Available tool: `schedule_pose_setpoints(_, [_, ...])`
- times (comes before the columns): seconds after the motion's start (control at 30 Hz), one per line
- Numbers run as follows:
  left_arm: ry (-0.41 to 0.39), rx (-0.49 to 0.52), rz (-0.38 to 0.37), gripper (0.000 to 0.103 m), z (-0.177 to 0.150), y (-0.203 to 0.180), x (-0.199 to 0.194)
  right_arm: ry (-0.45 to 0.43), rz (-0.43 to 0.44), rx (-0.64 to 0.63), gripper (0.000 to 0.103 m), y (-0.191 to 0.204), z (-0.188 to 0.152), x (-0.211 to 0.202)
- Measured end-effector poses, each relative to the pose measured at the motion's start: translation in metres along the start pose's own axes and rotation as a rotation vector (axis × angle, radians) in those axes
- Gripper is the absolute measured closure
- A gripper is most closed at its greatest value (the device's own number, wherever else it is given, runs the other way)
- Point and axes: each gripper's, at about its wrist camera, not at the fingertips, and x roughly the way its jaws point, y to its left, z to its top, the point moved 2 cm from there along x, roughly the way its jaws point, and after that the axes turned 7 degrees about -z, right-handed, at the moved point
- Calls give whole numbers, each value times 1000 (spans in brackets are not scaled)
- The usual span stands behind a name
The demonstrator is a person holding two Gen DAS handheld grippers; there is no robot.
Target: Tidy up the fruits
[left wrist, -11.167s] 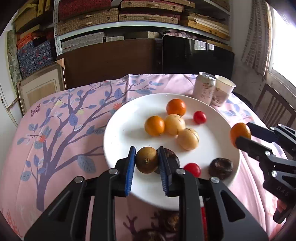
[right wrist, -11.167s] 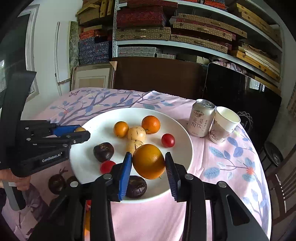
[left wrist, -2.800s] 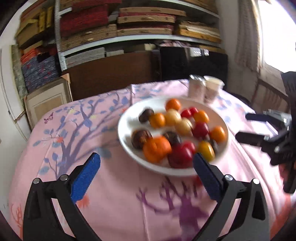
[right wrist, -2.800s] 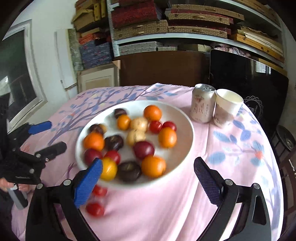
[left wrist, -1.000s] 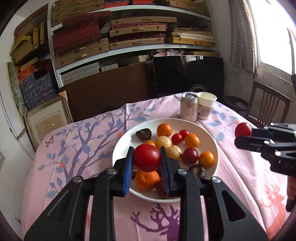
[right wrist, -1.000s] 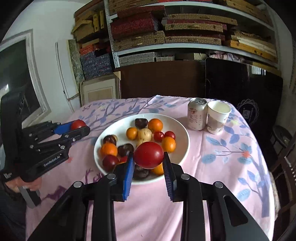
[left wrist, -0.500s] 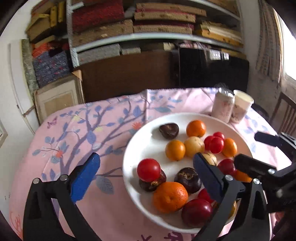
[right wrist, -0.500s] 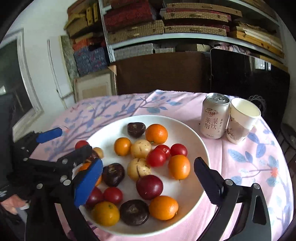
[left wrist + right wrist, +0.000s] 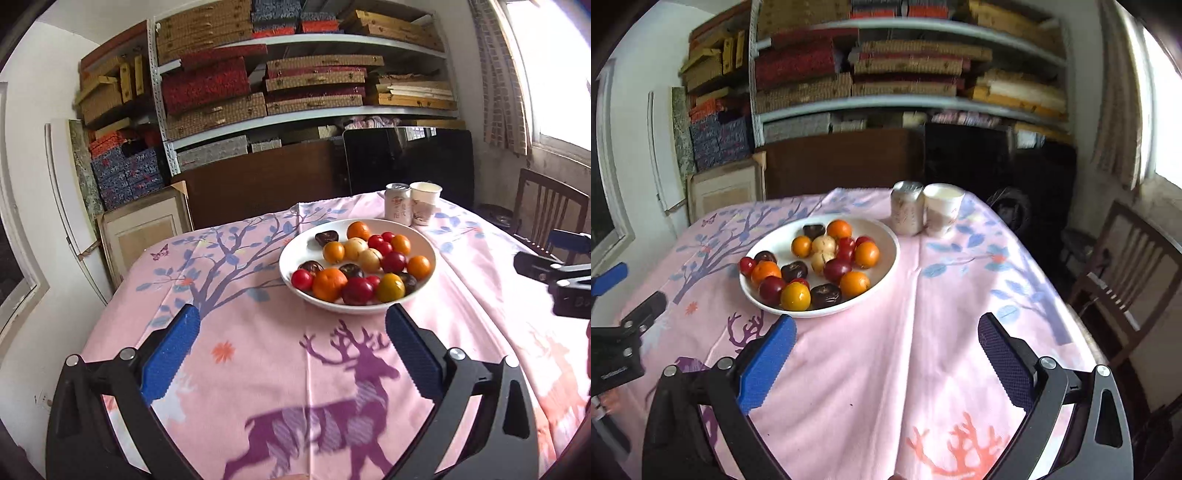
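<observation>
Ahead of your left gripper (image 9: 293,345), at about one o'clock in the left wrist view, the white plate (image 9: 295,275) sits well clear of the blue pads, with bare pink tablecloth (image 9: 258,369) between; its jaws have just been opening and now stand fully spread with nothing between them. The fruits (image 9: 360,260) are heaped across the plate, round with no long axis to line up on, and the can (image 9: 398,204) and paper cup (image 9: 424,203) stand just beyond the far rim at twelve. Your right gripper (image 9: 546,258) shows at three o'clock, apart from the plate. In the right wrist view, the plate (image 9: 882,273) lies at eleven o'clock from the right gripper (image 9: 886,345), whose jaws have likewise just been opening and hold nothing; the left pad sits just short of the near rim, so this hand looks the nearer. No loose fruit shows on the cloth. The table edge (image 9: 1082,332) drops away at three toward the chair (image 9: 1126,269), so open room lies at six.
</observation>
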Motion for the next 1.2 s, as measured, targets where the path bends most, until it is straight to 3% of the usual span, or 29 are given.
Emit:
schedule_pose_setpoints(0.1, [-20, -29, -28, 4, -12, -6, -23, 5, -17, -1, 4, 8, -16, -8])
schedule_pose_setpoints(0.27, [-59, -116, 61, 4, -43, -5, -43, 33, 70, 26, 4, 24, -34, -6])
schedule_pose_setpoints(0.4, [8, -201, 27, 4, -67, 8, -36, -11, 80, 12, 4, 37, -41, -12])
schedule_pose_setpoints(0.67, [-33, -153, 88, 4, -71, 7, -32, -37, -19, 0, 4, 42, -47, -14])
schedule_pose_setpoints(0.83, [-53, -161, 15, 4, -68, 3, -34, -98, -131, -13, 4, 40, -47, -19])
schedule_pose_setpoints(1.03, [-33, -164, 74, 4, -69, 6, -28, -58, -28, -25, 4, 45, -51, -21])
schedule_pose_setpoints(1.2, [-24, -182, 76, 4, -68, 12, -24, -8, 66, -48, 4, 54, -58, -17])
